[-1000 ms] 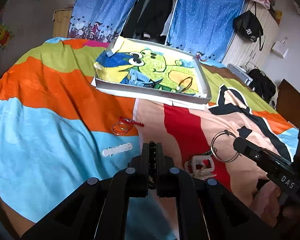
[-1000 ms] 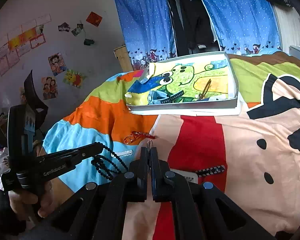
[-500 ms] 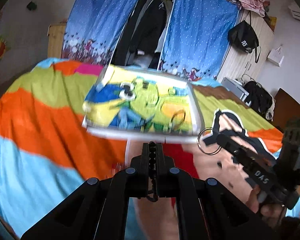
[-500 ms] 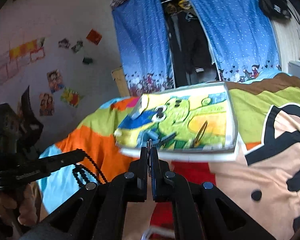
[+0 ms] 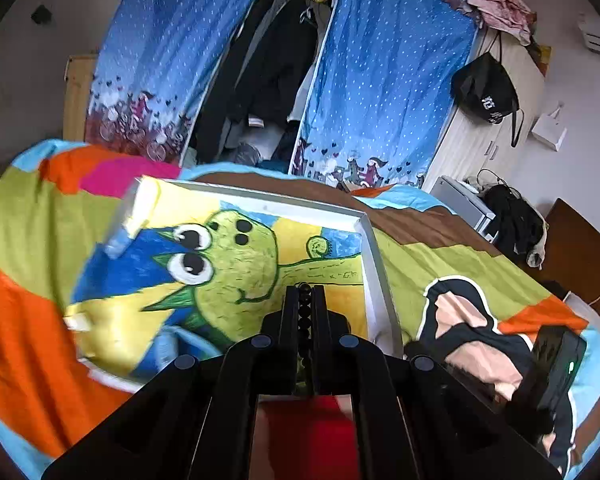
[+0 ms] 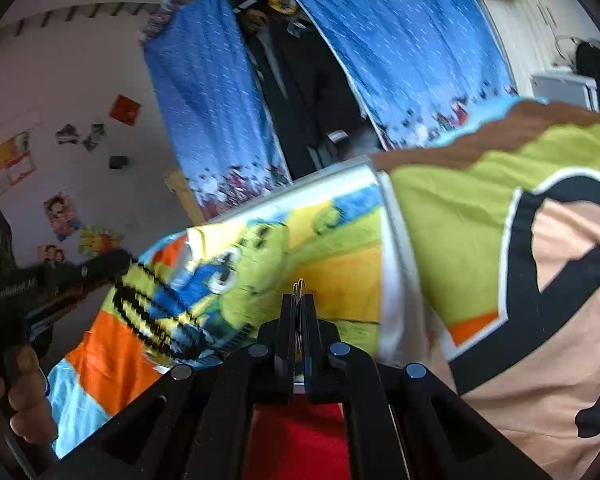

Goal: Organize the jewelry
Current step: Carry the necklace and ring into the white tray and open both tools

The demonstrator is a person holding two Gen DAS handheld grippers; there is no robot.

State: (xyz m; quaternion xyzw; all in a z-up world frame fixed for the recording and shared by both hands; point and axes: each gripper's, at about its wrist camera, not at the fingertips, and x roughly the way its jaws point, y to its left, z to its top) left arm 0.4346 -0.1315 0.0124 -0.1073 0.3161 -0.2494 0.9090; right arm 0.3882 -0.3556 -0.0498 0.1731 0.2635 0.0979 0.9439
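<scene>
Two grippers: each is clenched on a piece of jewelry, both held over the tray.
Bed cover (image 5: 28, 320): soft, bright patchwork; it carries the tray.
Tray (image 5: 374, 248): shallow white box lined with a green cartoon creature drawing; the likely drop spot.
Left gripper (image 5: 305, 292): clamped on a black bead string (image 5: 305, 300) that runs between its fingers; in the right wrist view the string hangs in loops (image 6: 140, 300) over the tray's left side.
Right gripper (image 6: 299, 300): pinching a thin metal ring (image 6: 299, 287) edge-on, only its top peeking above the tips.
Handling, beads: probably light and limp, apt to swing and tangle; best held mid-strand and lowered slowly.
Handling, ring: probably stiff, light and slick; a firm pinch on the rim suits it.
Writing: white lettering on the left tool's body (image 6: 12, 294), too blurred to read; white characters on a black bag (image 5: 486, 96), unreadable.
</scene>
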